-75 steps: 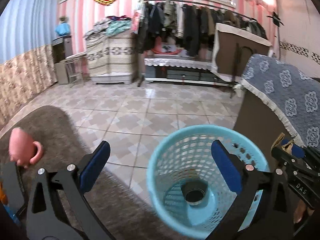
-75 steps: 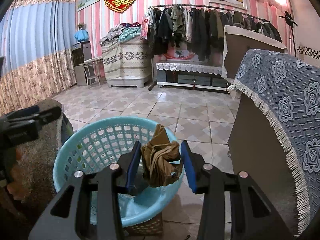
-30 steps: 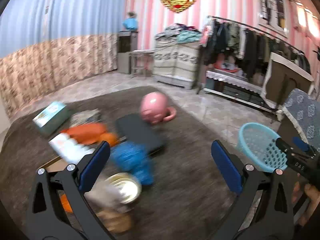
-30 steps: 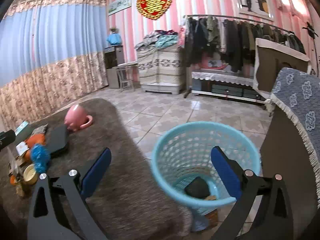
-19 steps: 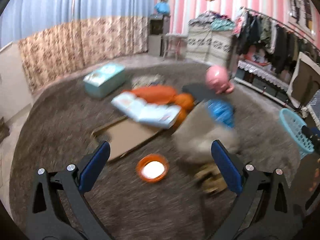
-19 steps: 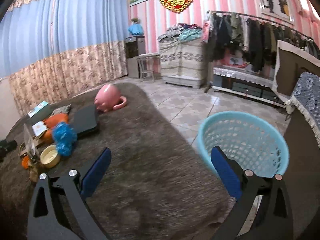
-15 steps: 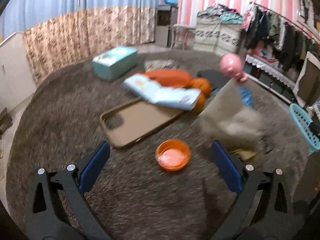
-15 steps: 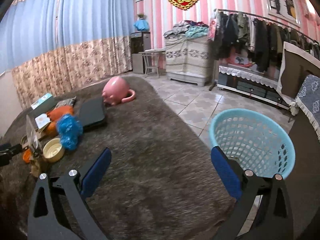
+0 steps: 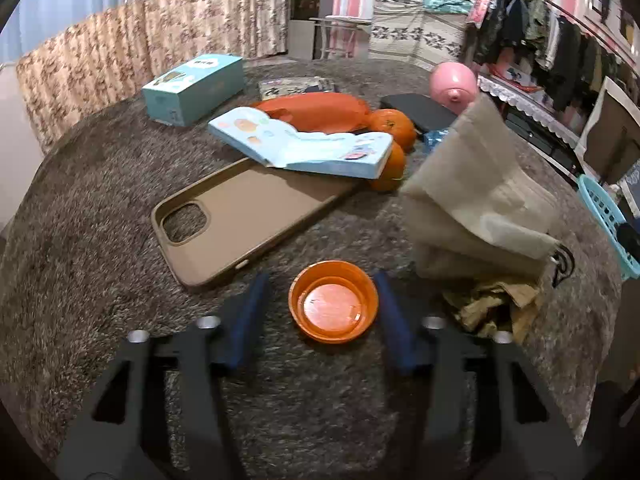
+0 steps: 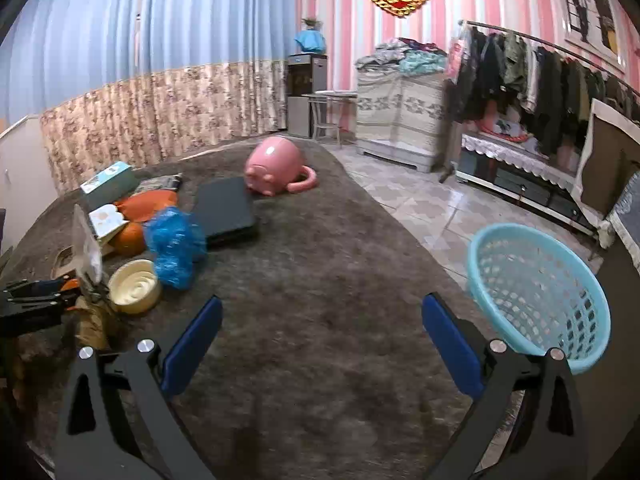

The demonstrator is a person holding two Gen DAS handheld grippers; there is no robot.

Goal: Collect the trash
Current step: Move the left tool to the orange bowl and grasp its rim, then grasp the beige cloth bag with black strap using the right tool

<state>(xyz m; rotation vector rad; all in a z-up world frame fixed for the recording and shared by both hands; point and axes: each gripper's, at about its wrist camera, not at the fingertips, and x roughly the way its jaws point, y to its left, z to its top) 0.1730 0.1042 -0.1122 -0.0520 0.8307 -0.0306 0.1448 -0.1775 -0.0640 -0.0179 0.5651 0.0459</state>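
Note:
In the left wrist view my left gripper [image 9: 322,308] is open, its blue fingers on either side of a small orange plastic lid [image 9: 333,301] lying on the brown carpeted table. A crumpled brown paper scrap [image 9: 490,304] lies just right of it, below a beige paper bag [image 9: 476,196]. In the right wrist view my right gripper [image 10: 320,344] is open and empty above the carpet. The light-blue trash basket [image 10: 540,284] stands right of it. A crumpled blue plastic wad [image 10: 173,242] lies at the left beside a cream lid [image 10: 134,286].
On the table lie a tan phone case [image 9: 244,216], an open booklet [image 9: 300,144], oranges [image 9: 390,124], an orange pouch [image 9: 316,112], a teal box [image 9: 194,88], a black slab [image 10: 226,208] and a pink mug [image 10: 276,170]. Tiled floor and a clothes rack [image 10: 532,76] lie beyond.
My left gripper has swung from the basket across the table to the orange lid and its fingers have narrowed around it. My right gripper dropped the brown paper into the basket and backed away.

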